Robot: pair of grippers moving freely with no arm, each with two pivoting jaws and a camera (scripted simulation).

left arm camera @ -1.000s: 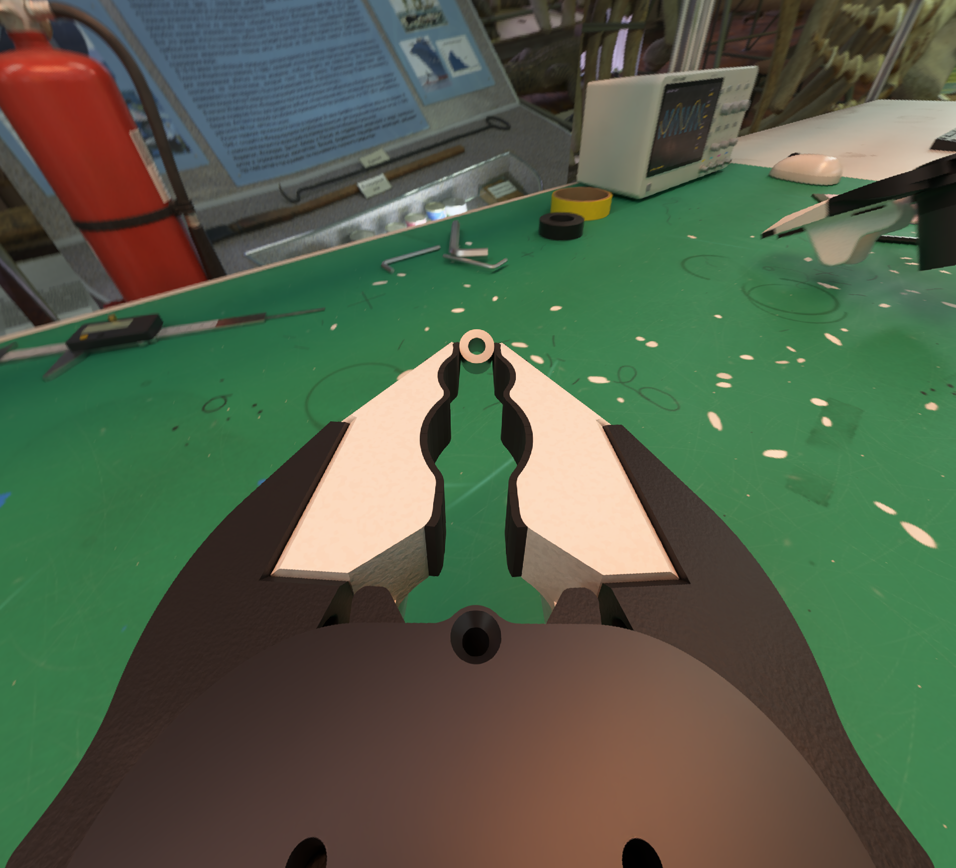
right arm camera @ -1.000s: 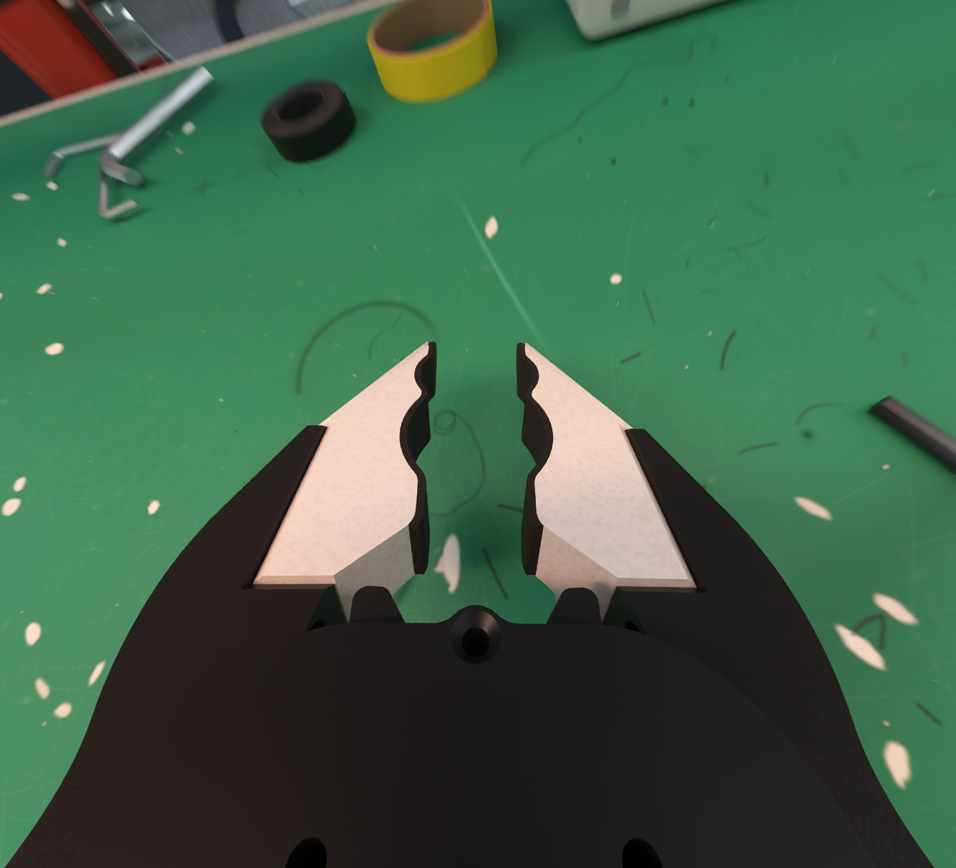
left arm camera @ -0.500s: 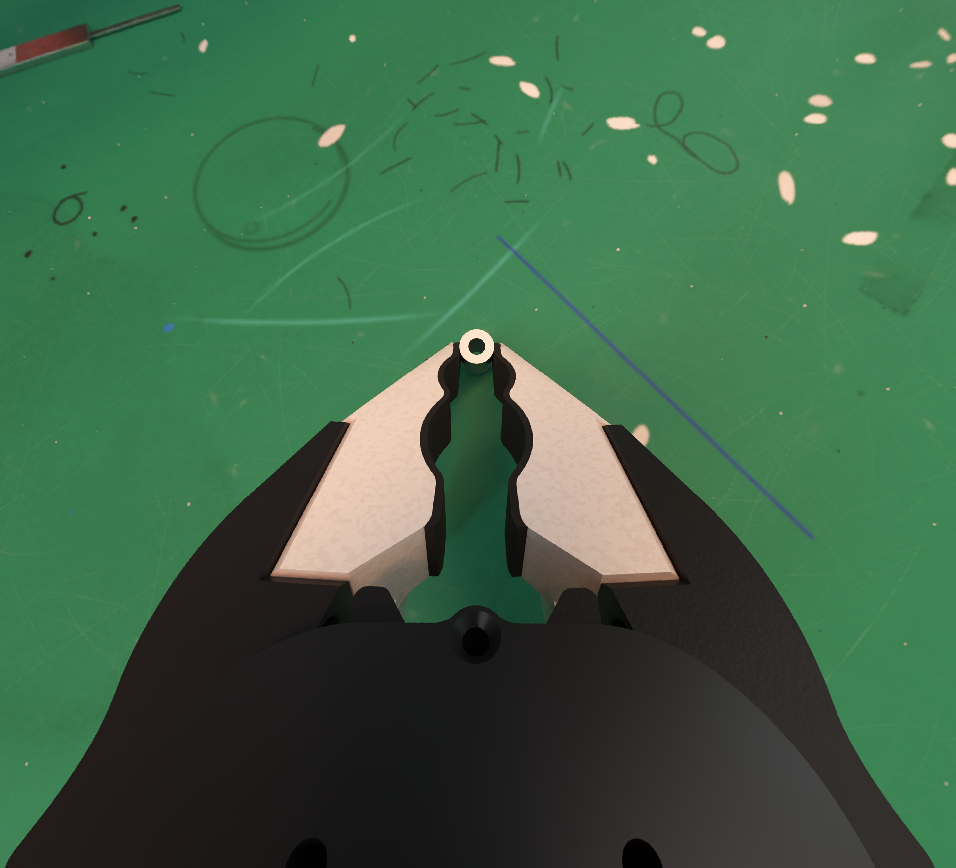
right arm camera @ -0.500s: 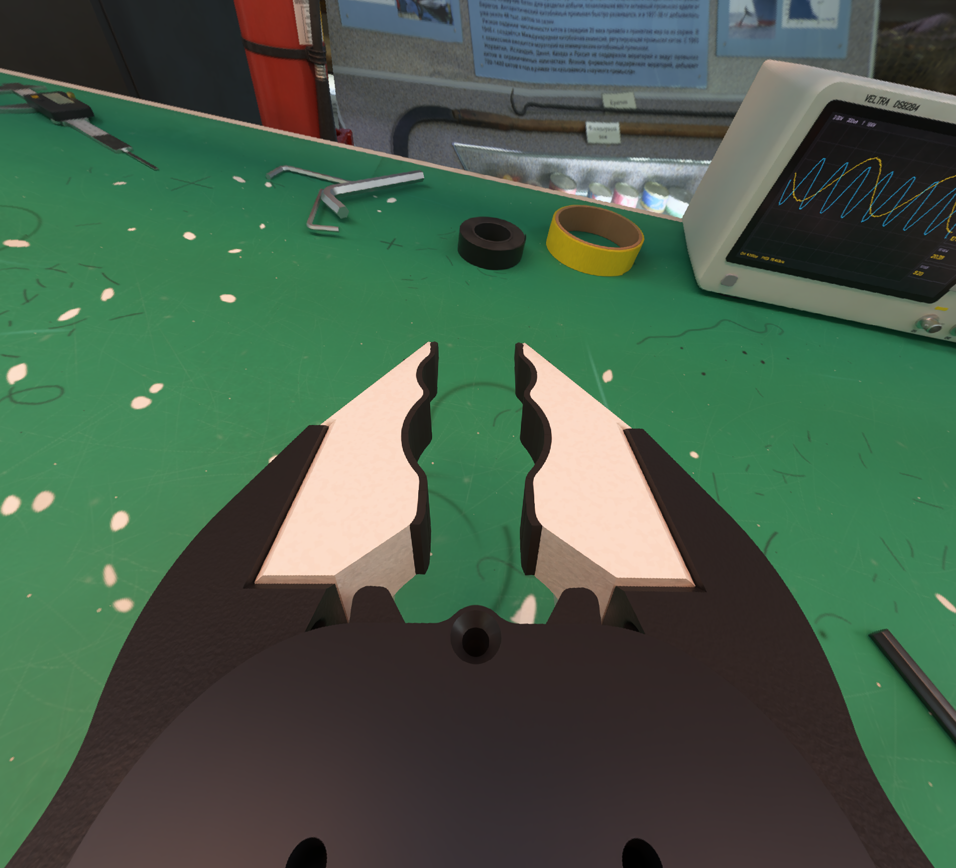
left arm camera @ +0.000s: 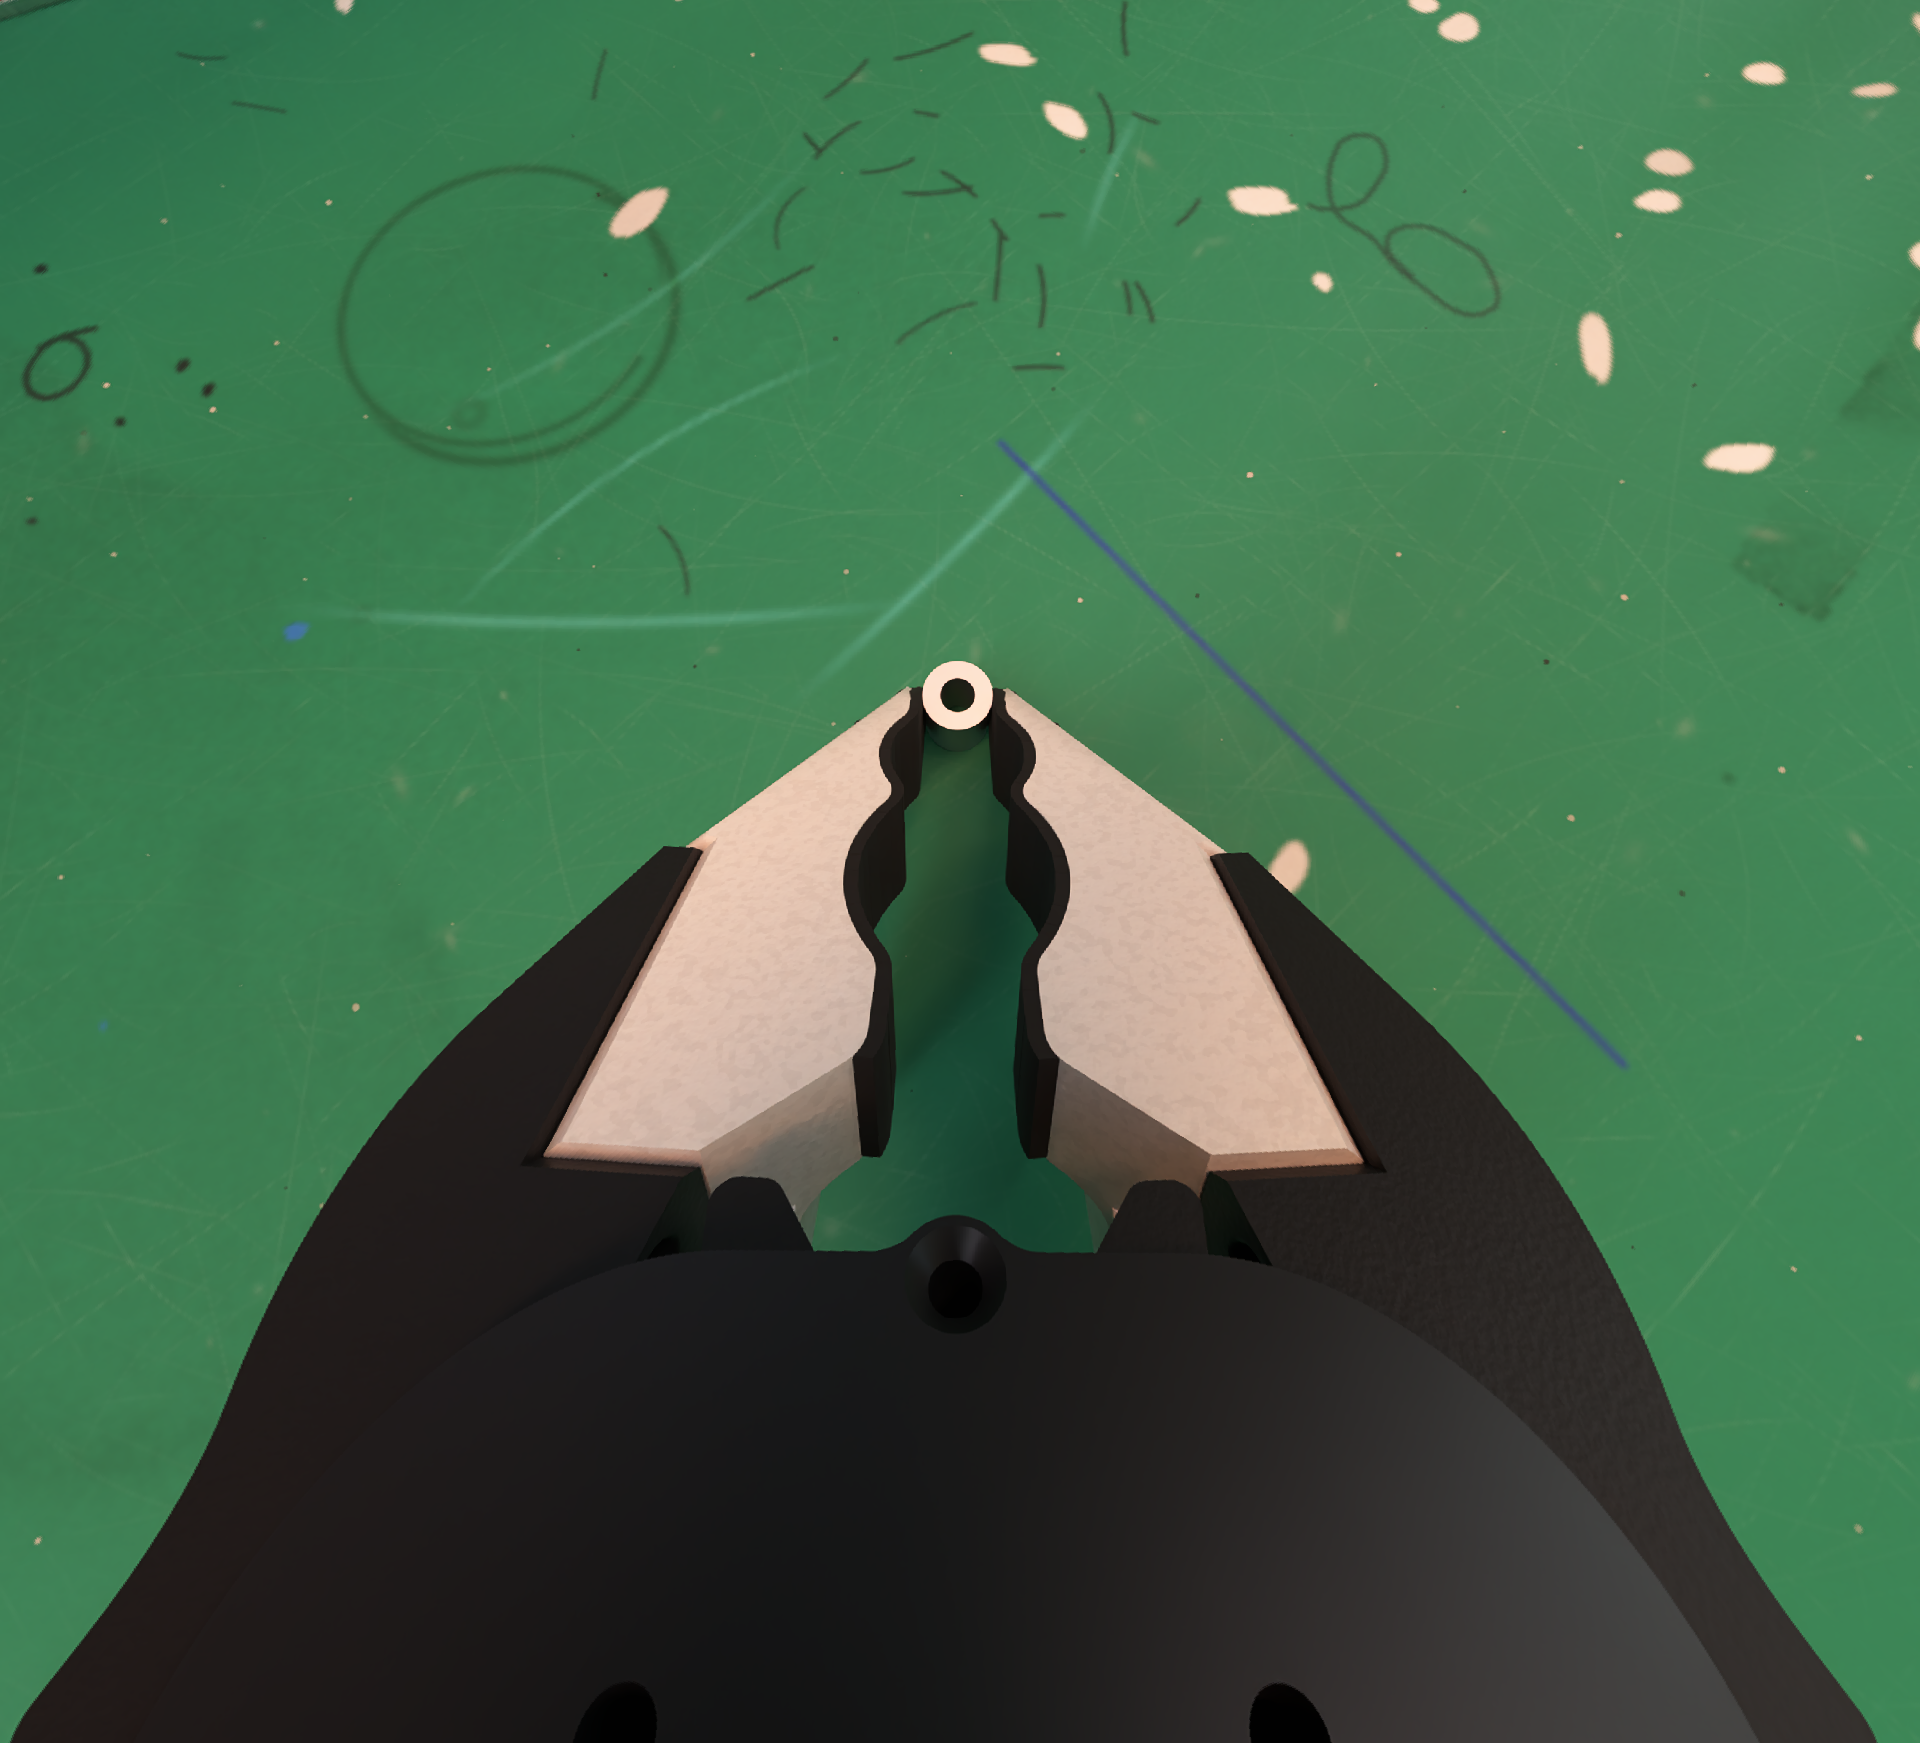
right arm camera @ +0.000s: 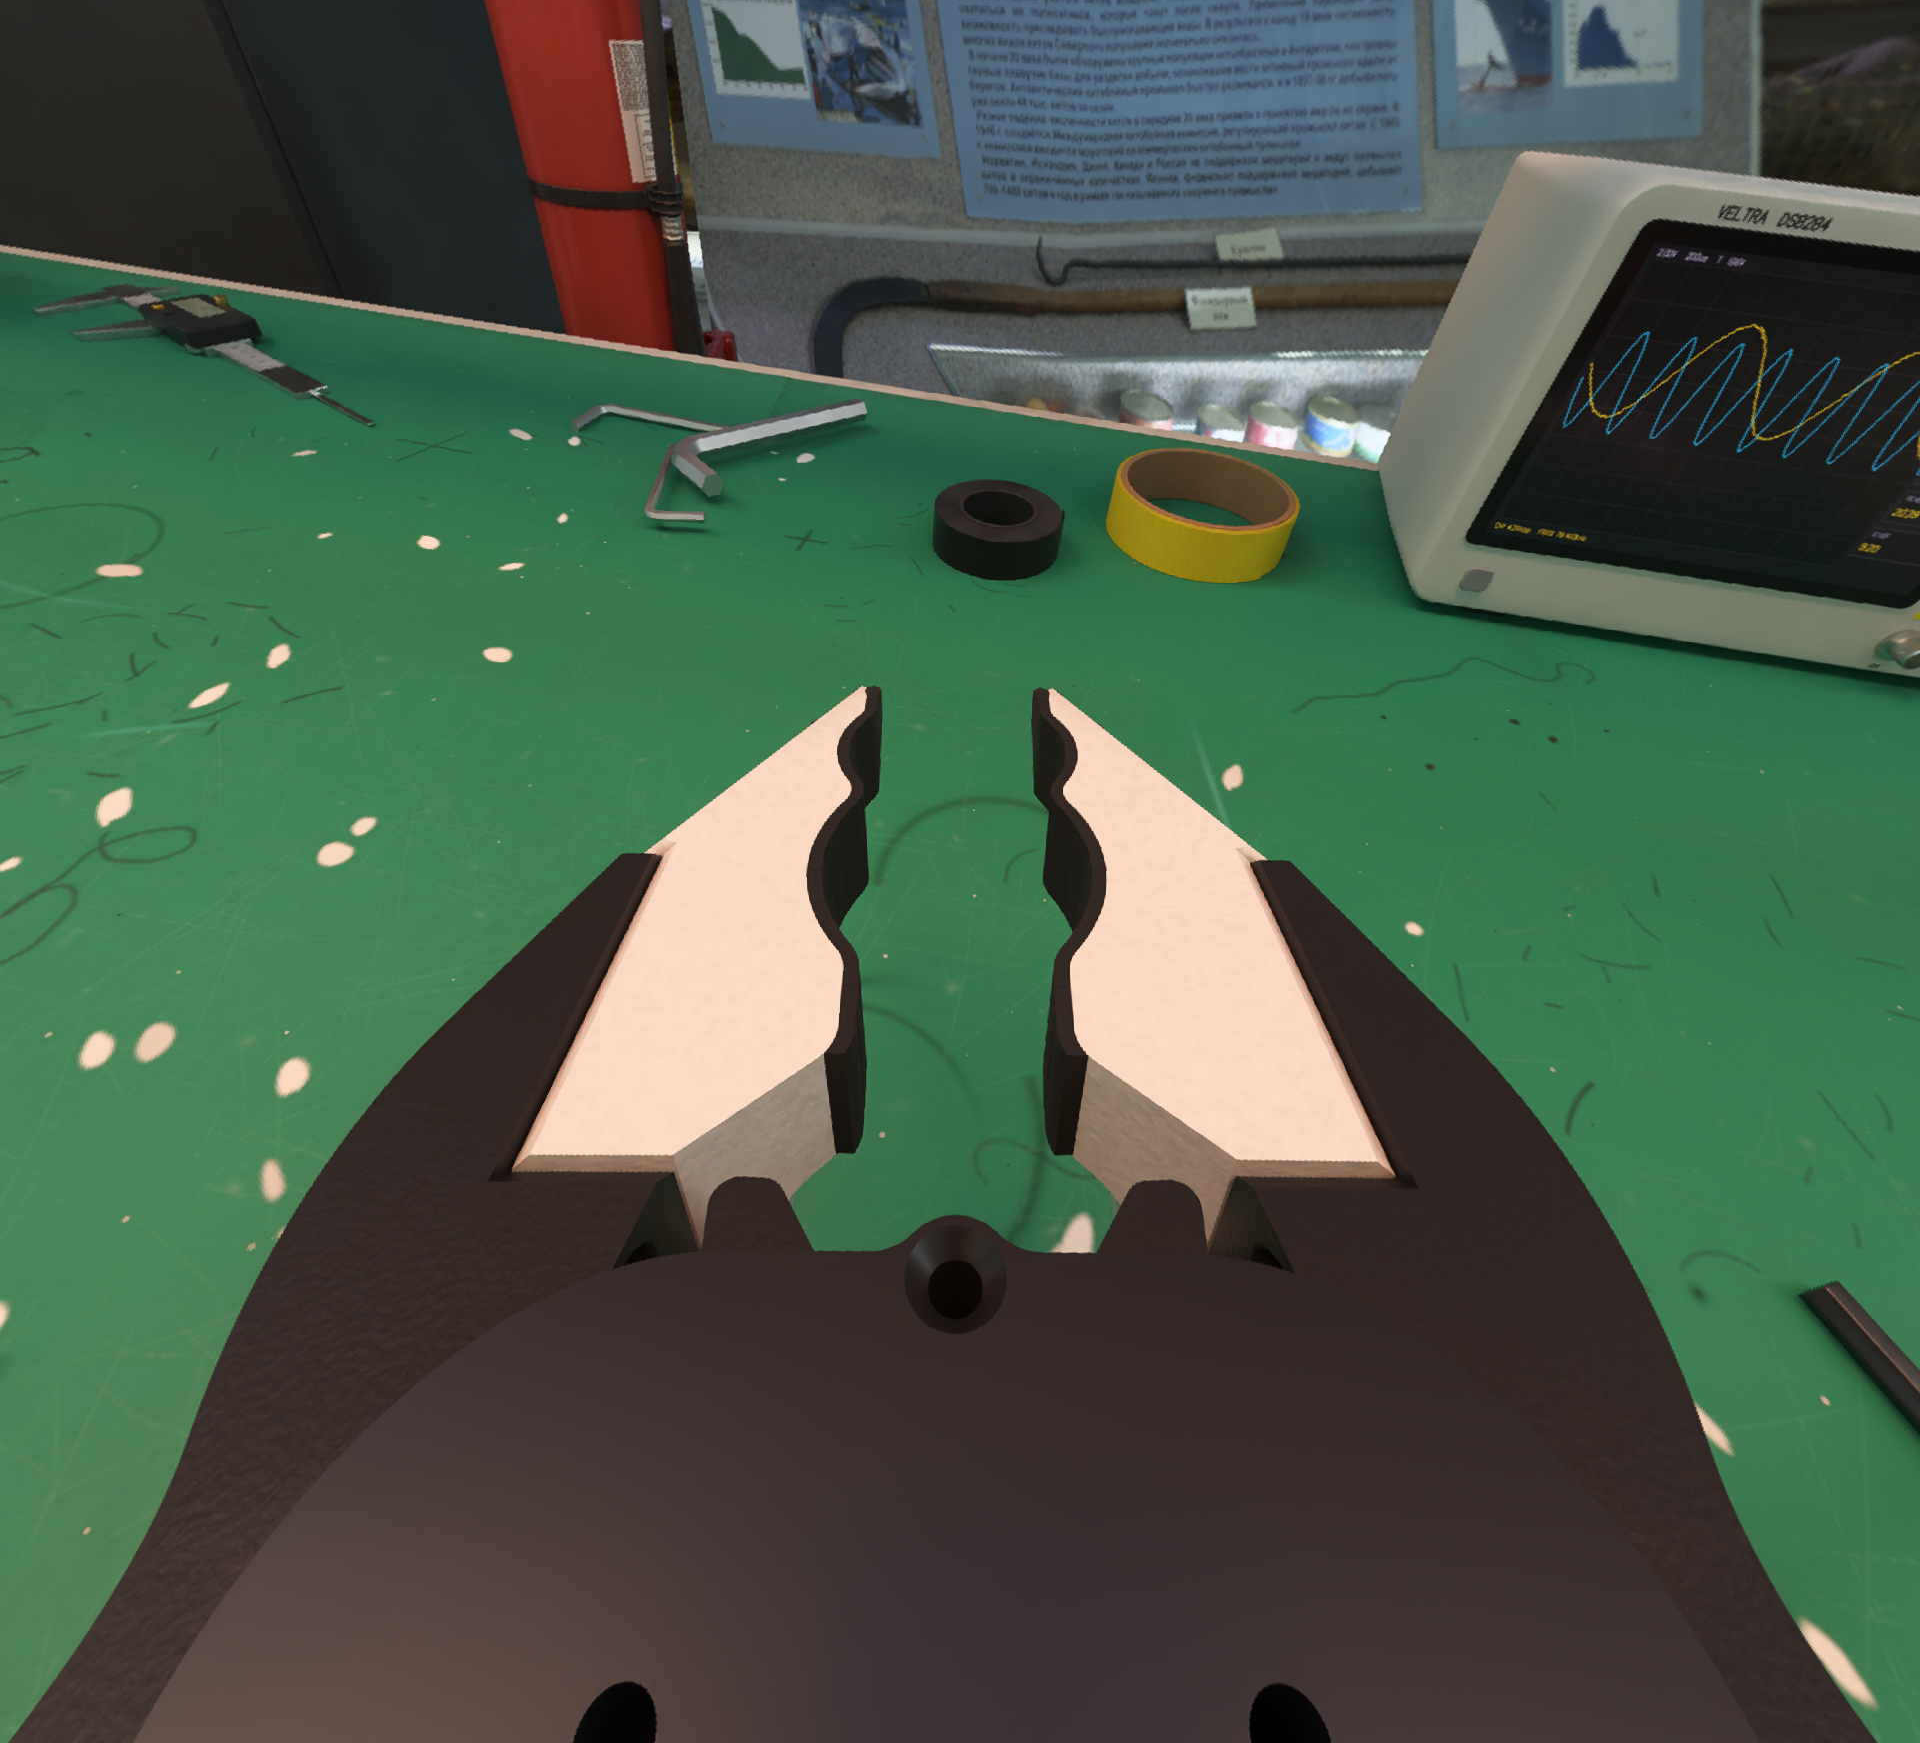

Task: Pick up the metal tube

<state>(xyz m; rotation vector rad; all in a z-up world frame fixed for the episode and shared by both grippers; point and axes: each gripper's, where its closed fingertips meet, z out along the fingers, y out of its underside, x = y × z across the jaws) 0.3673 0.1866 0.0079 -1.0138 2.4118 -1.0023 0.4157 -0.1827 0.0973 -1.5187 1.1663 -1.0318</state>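
Already the left gripper [left arm camera: 957, 706] pinches the metal tube [left arm camera: 957, 696] end-on at its very fingertips above the green bench [left arm camera: 520, 758], so steady, level lifting seems wise, while the right gripper [right arm camera: 957, 706] hangs apart and empty.

I see a big green table [right arm camera: 1351, 862] with lots of scratches, pen marks and little pale spots. Far back on my left lies a measuring caliper [right arm camera: 197, 332]. Next to it, some bent silver hex keys [right arm camera: 717, 446] lie in a small bunch. A black ring [right arm camera: 997, 527] sits flat just beside a yellow tape roll [right arm camera: 1200, 514]. A white box with a screen [right arm camera: 1683, 415] stands at the back right. A thin dark rod [right arm camera: 1865, 1345] lies near the right edge.
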